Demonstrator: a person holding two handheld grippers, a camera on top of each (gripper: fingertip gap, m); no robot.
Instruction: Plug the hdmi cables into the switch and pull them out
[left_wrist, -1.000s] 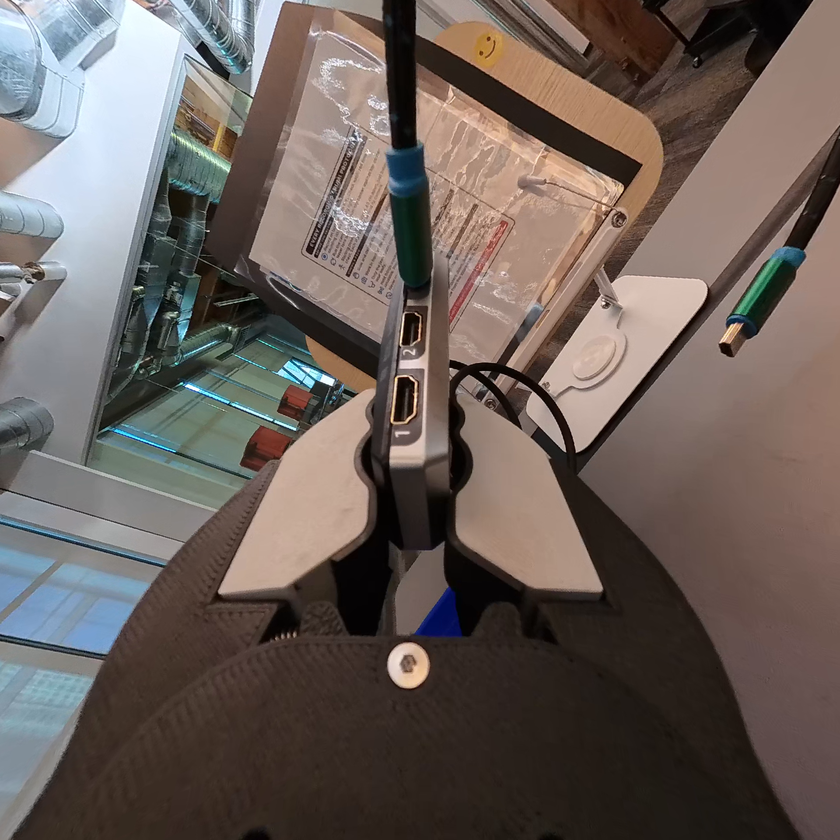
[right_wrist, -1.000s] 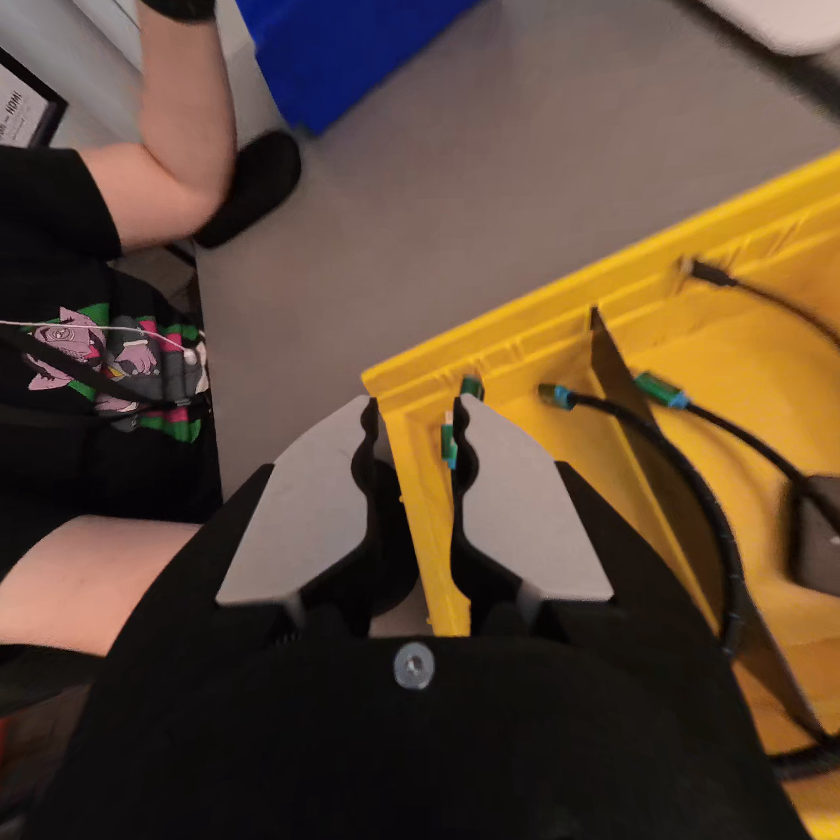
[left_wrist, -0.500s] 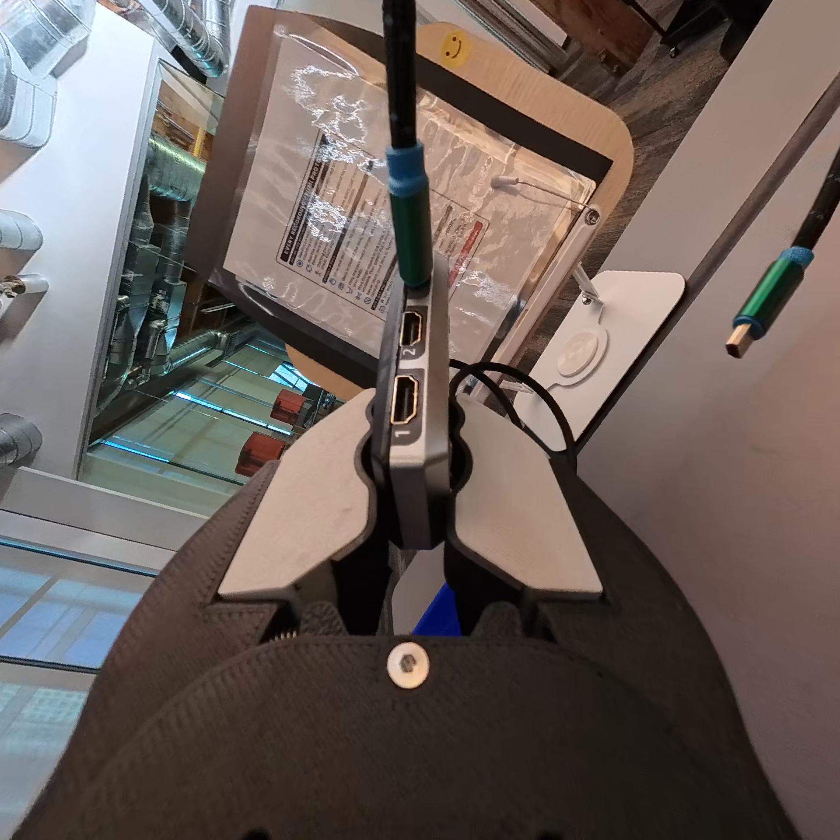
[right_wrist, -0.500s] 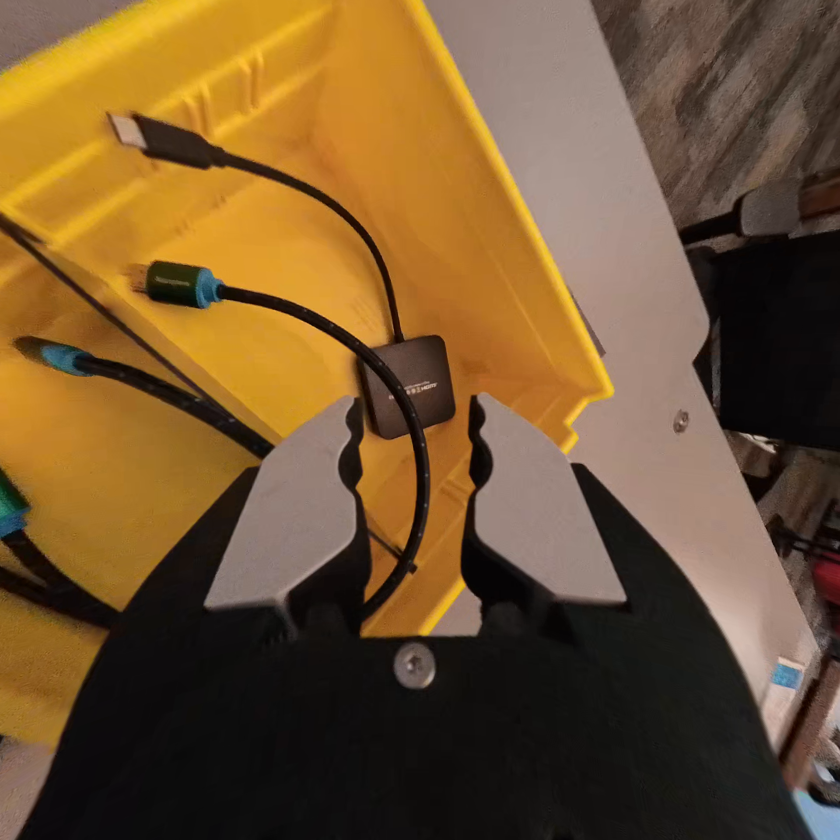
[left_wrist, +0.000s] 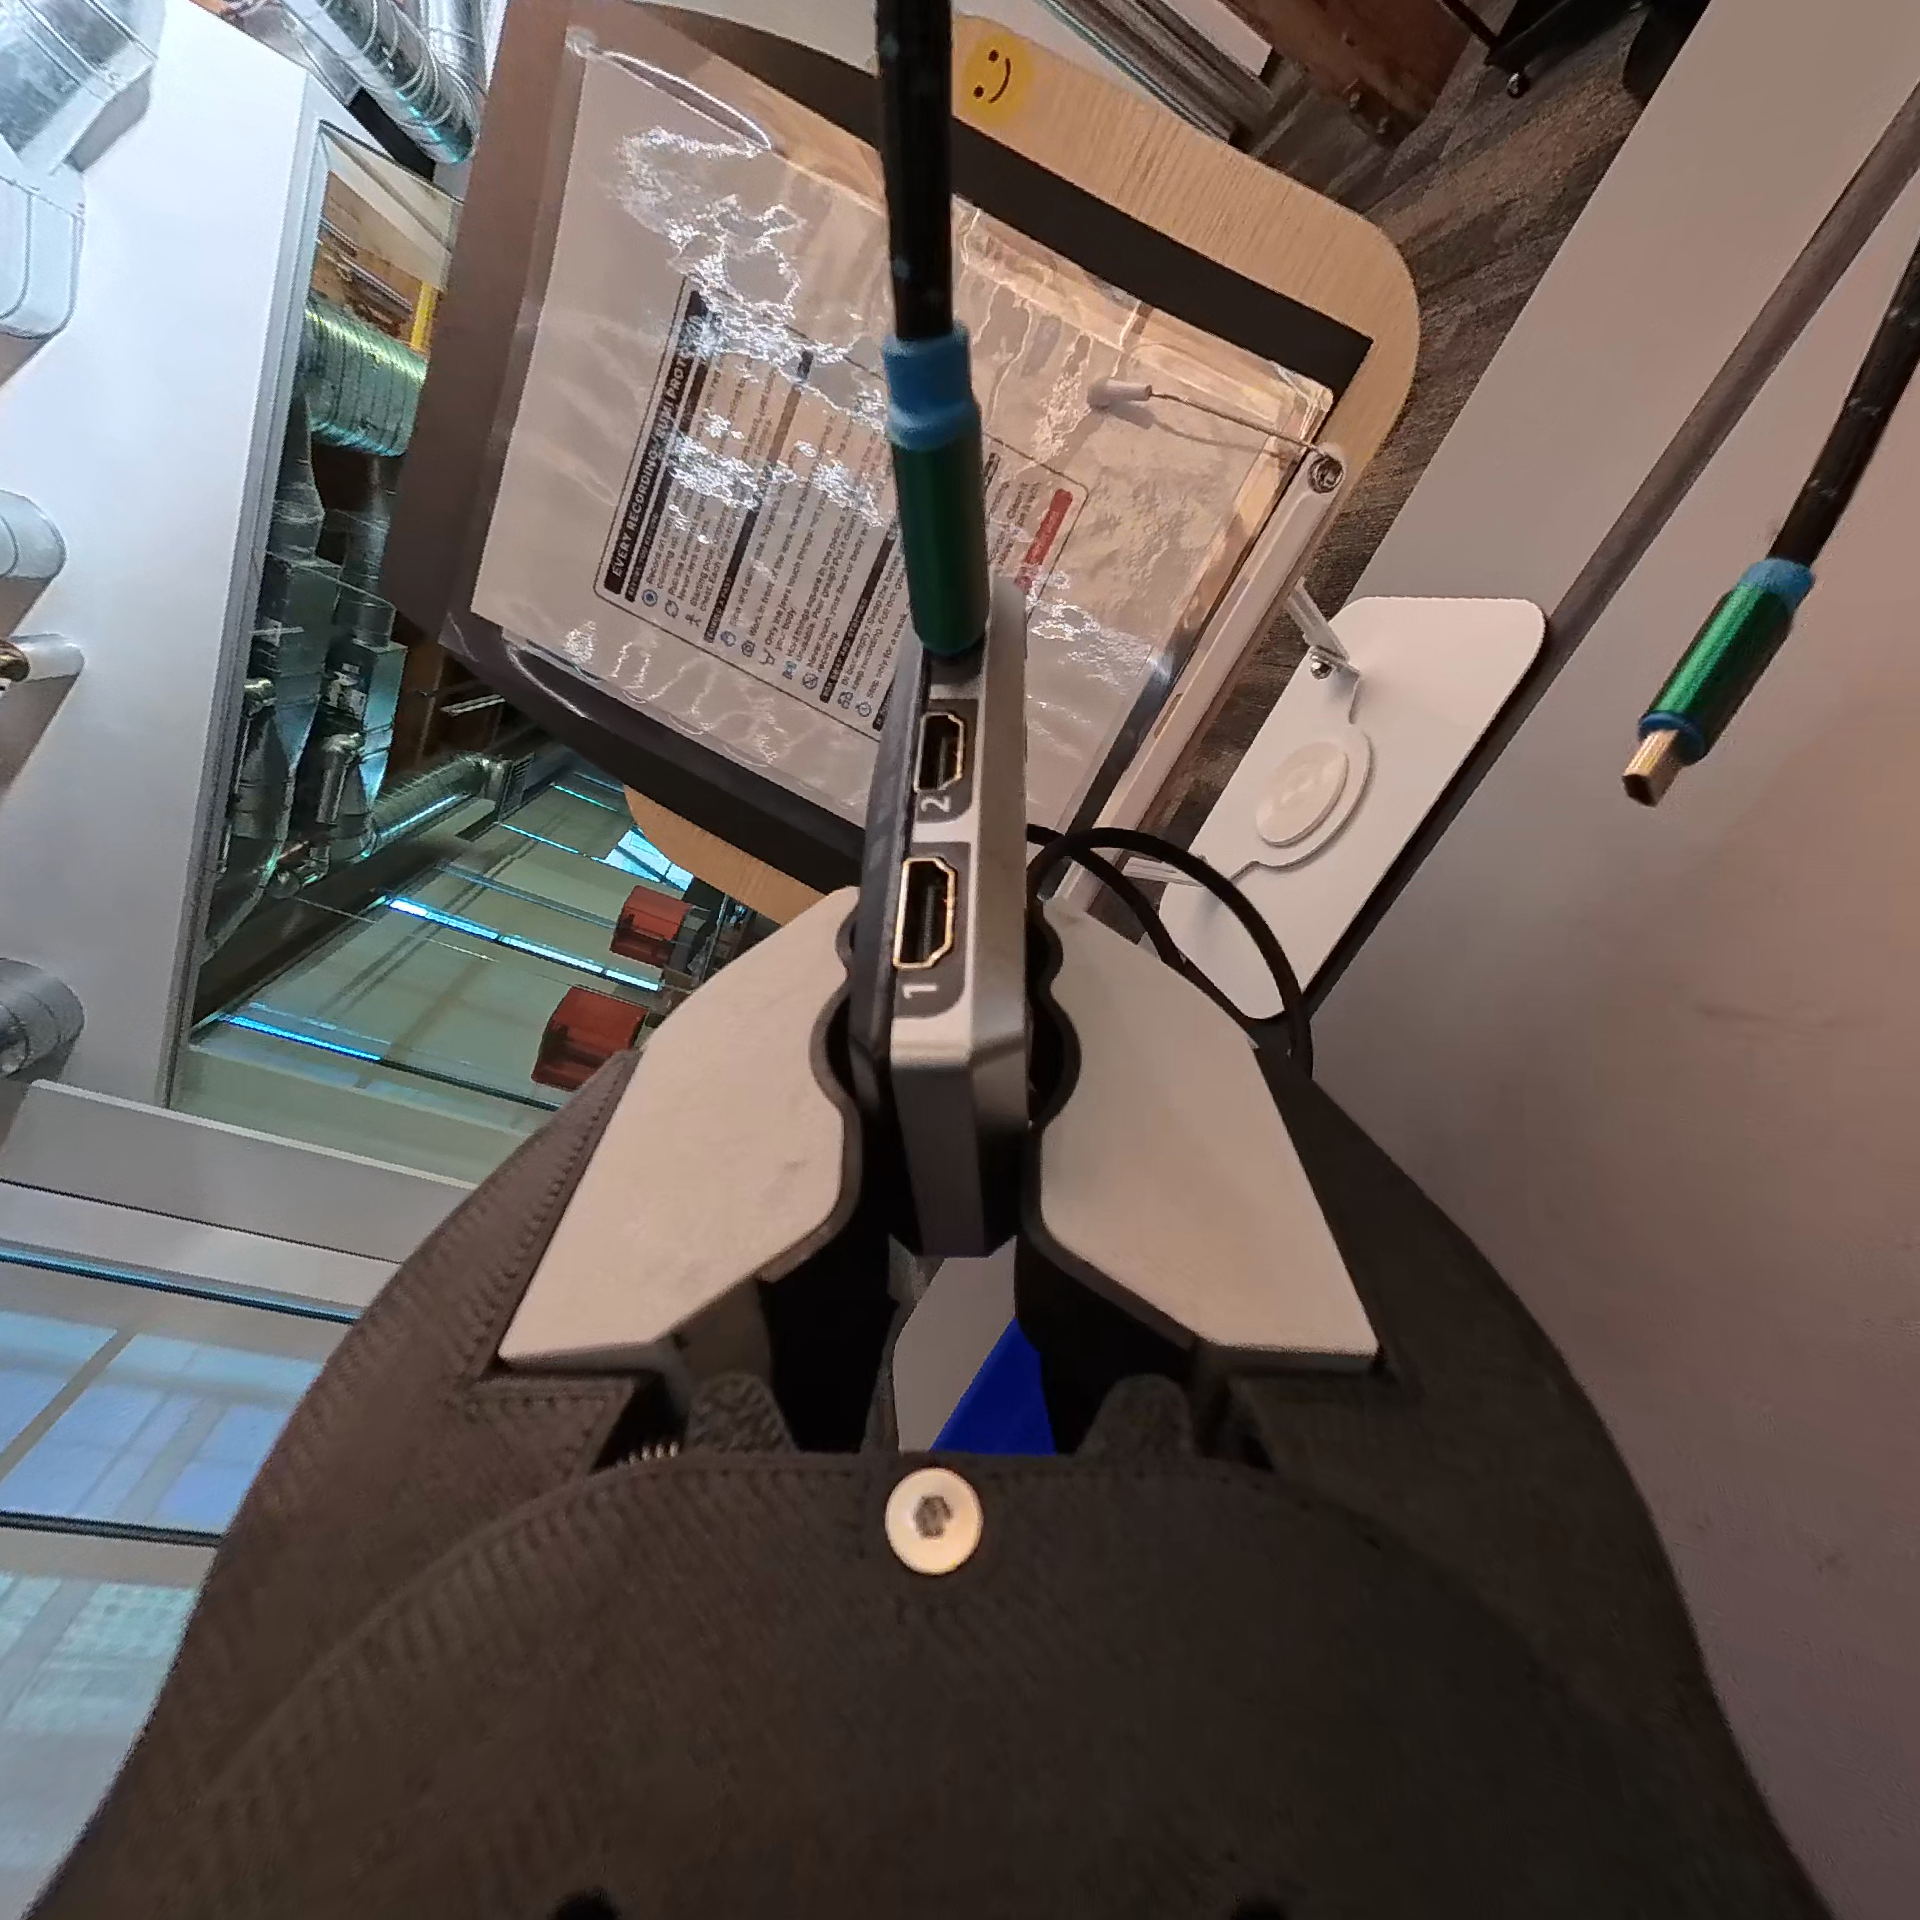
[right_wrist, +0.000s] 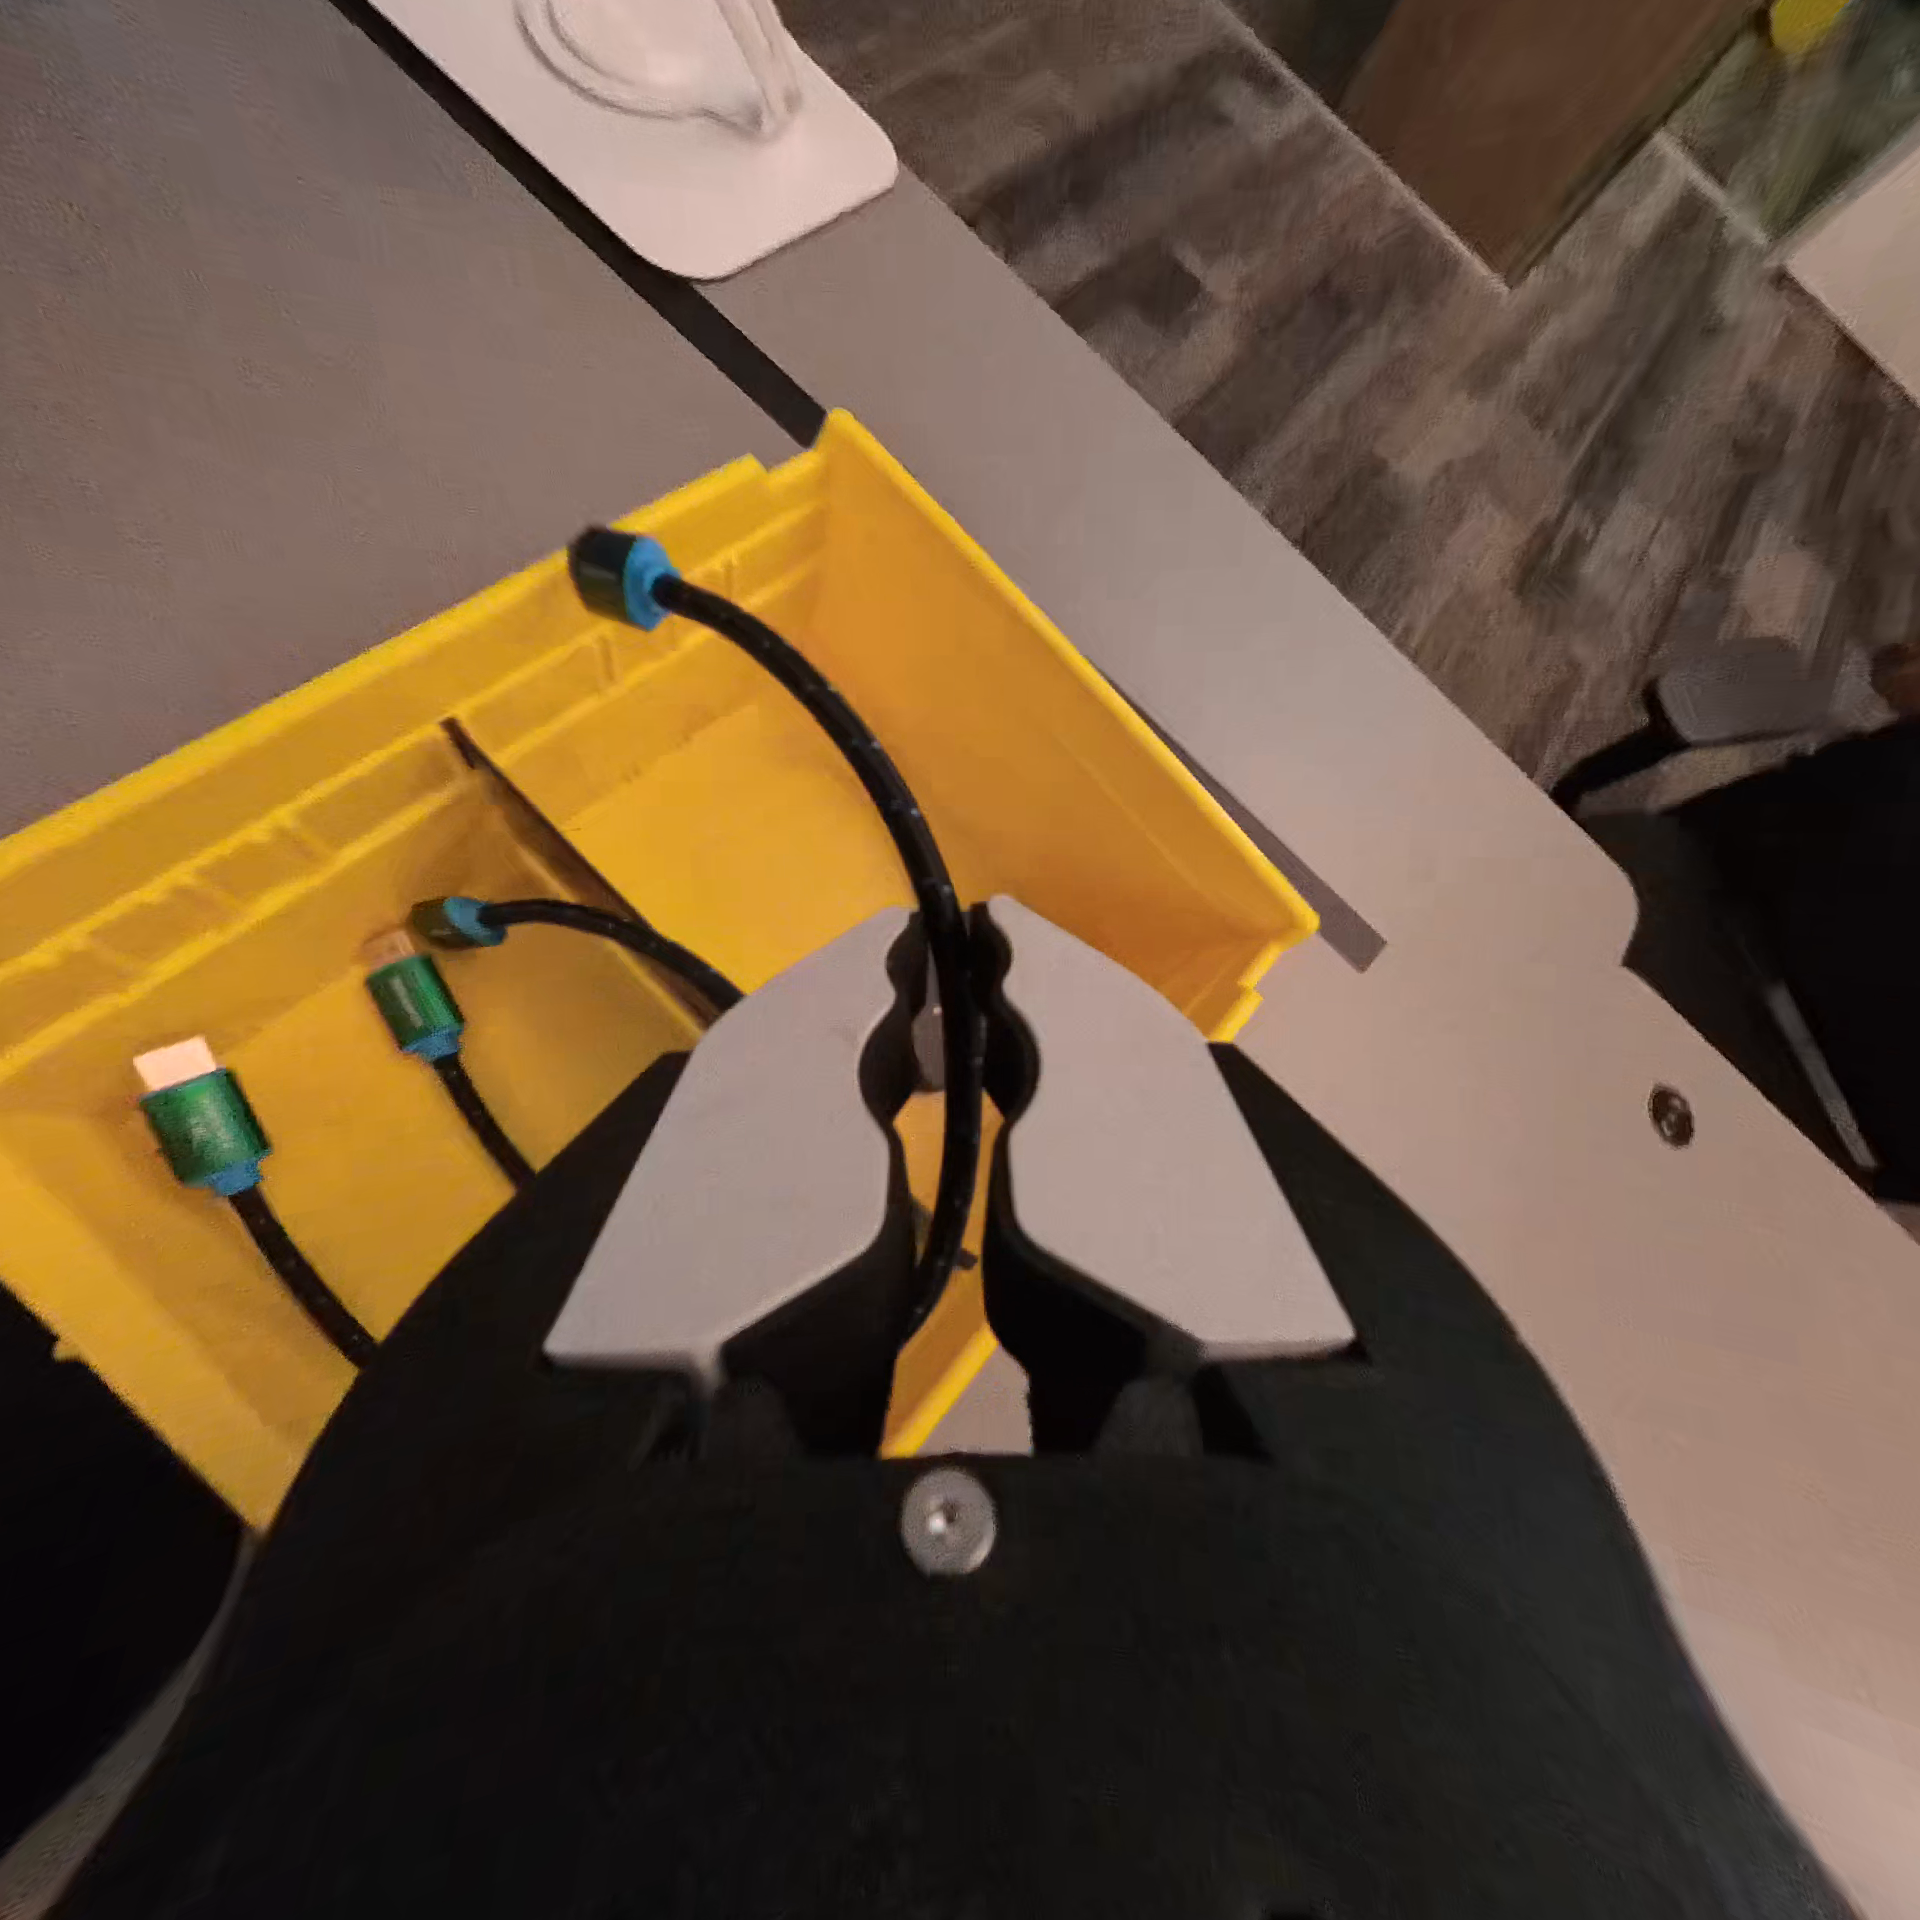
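Note:
My left gripper (left_wrist: 945, 935) is shut on a grey HDMI switch (left_wrist: 997, 790) and holds it up on edge. A green HDMI plug (left_wrist: 940, 540) with a black braided cable sits in its top port; the two ports below are empty. Another green plug (left_wrist: 1720, 675) hangs free to the right. In the right wrist view my right gripper (right_wrist: 951, 920) is shut on a black braided HDMI cable (right_wrist: 831, 717) over a yellow bin (right_wrist: 1039, 727). The cable's blue-collared plug (right_wrist: 613, 577) arcs up to the left.
The bin has a dark divider (right_wrist: 540, 821) and three more green plugs (right_wrist: 203, 1132) lie in its left part. It sits on a grey table (right_wrist: 1455, 1247) near the edge. A sign stand (left_wrist: 831, 416) on a white base (left_wrist: 1351, 779) is behind.
My right gripper swung across the bin and closed on a black braided cable; it was open before. My left gripper holds the switch almost still.

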